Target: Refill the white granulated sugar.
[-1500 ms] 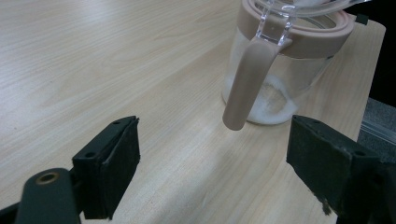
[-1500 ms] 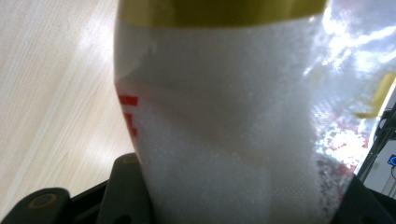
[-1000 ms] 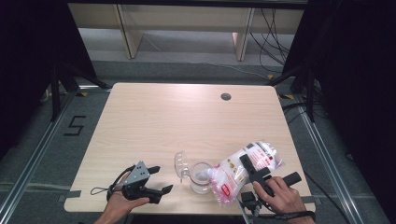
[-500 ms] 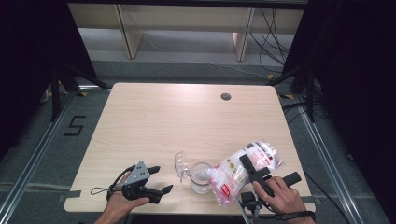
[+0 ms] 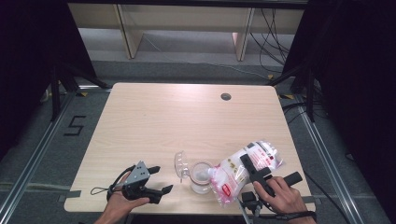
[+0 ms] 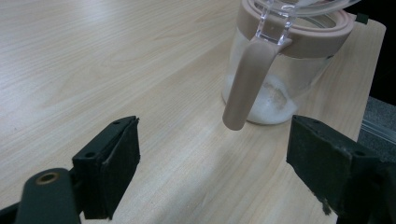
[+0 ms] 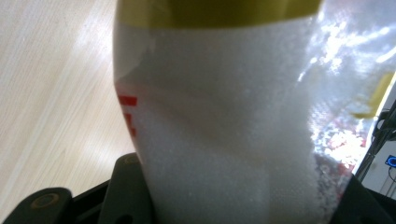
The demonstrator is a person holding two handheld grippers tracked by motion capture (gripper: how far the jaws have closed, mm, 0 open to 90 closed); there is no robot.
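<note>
clear bag (image 5: 245,170) of white grains, red print, clamped in right gripper (image 5: 252,169), tilted over the jar (image 5: 201,177); left gripper (image 5: 156,179) jaws apart.

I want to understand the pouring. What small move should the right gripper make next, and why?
Probably tip the bag slightly further: the right gripper grips it, its low end at the jar mouth, and little white powder lies in the jar.
</note>
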